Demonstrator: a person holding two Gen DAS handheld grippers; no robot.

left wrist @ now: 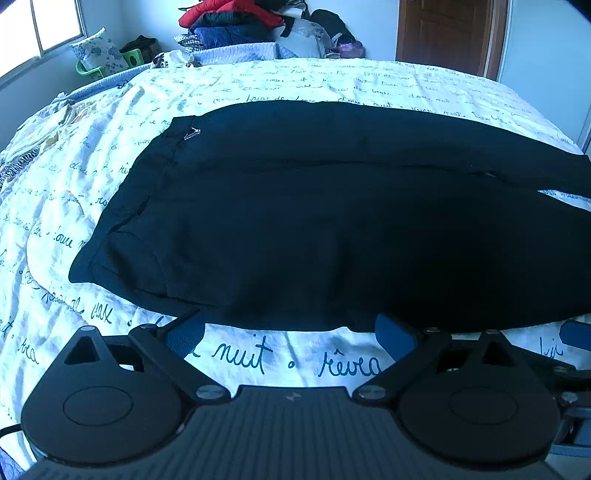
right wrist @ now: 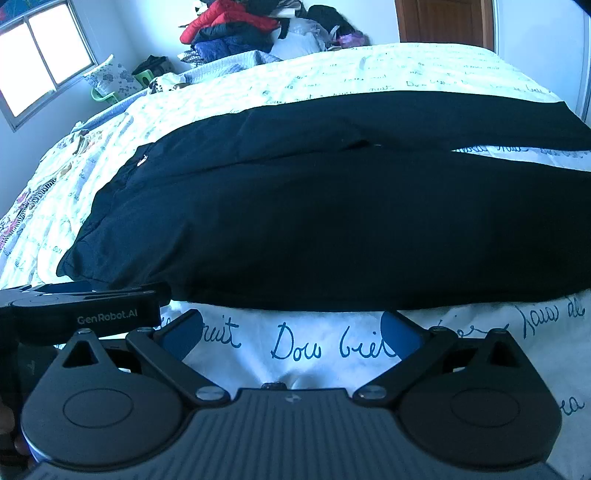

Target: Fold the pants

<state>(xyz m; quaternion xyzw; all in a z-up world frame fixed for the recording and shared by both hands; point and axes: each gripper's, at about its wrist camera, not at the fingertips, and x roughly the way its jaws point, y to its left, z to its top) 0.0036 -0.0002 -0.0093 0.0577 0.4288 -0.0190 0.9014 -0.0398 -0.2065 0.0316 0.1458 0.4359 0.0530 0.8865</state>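
Black pants (left wrist: pixel 314 221) lie flat on the bed, waistband to the left, the two legs running to the right with a gap between them at the far right. They also show in the right wrist view (right wrist: pixel 332 221). My left gripper (left wrist: pixel 291 332) is open and empty, its blue fingertips just short of the pants' near edge. My right gripper (right wrist: pixel 291 330) is open and empty, also at the near edge. The left gripper's body (right wrist: pixel 85 314) shows at the left of the right wrist view.
The bed has a white cover (left wrist: pixel 240 354) with dark handwriting print. A pile of clothes (left wrist: pixel 236 22) sits beyond the far side of the bed. A window (left wrist: pixel 37 26) is at the left, a wooden door (left wrist: pixel 447 33) at the back right.
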